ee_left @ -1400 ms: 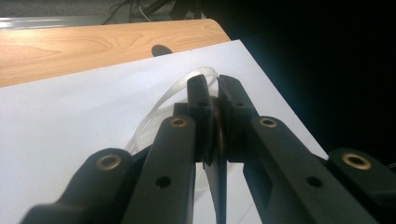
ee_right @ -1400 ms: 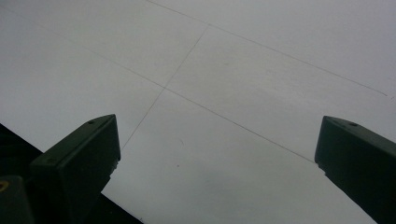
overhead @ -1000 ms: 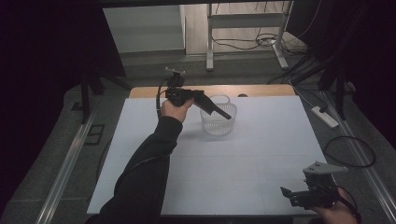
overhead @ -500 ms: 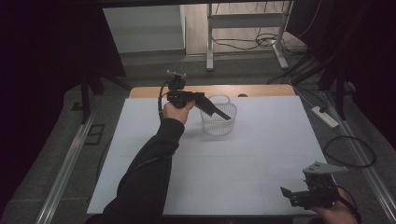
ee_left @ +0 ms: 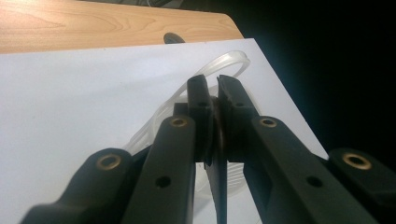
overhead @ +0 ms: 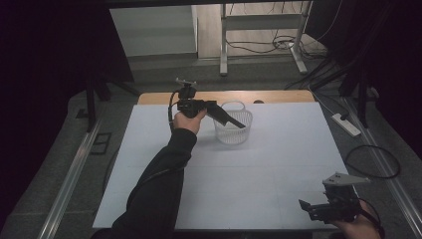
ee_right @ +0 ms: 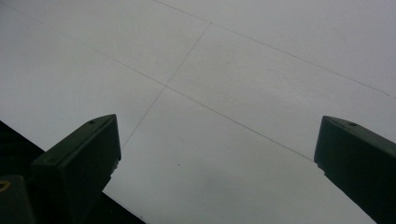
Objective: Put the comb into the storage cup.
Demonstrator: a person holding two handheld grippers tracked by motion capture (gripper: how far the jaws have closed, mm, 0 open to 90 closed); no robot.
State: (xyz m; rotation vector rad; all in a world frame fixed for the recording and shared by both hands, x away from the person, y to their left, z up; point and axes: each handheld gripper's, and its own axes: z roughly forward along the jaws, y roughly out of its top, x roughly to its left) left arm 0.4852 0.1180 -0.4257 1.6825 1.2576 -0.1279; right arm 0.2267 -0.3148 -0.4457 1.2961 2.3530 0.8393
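From above, the left gripper (overhead: pixel 238 122) is pinching the near rim of the white basket (overhead: pixel 234 130) just beyond it, its own view showing jaws pressed on that rim, while the right gripper (ee_right: pixel 217 158) is idling spread wide, so lifting steadily seems next.

My left gripper (ee_left: pixel 212 86) has matt black plastic jaws with brass-coloured bushings at the pivots. The basket (overhead: pixel 233 124) is translucent white plastic, ribbed, with a smooth, slightly glossy rim. The table sheet (overhead: pixel 259 179) is matt white and smooth, with faint seams. Beyond it, the table edge (overhead: pixel 278 96) is light wood with visible grain.
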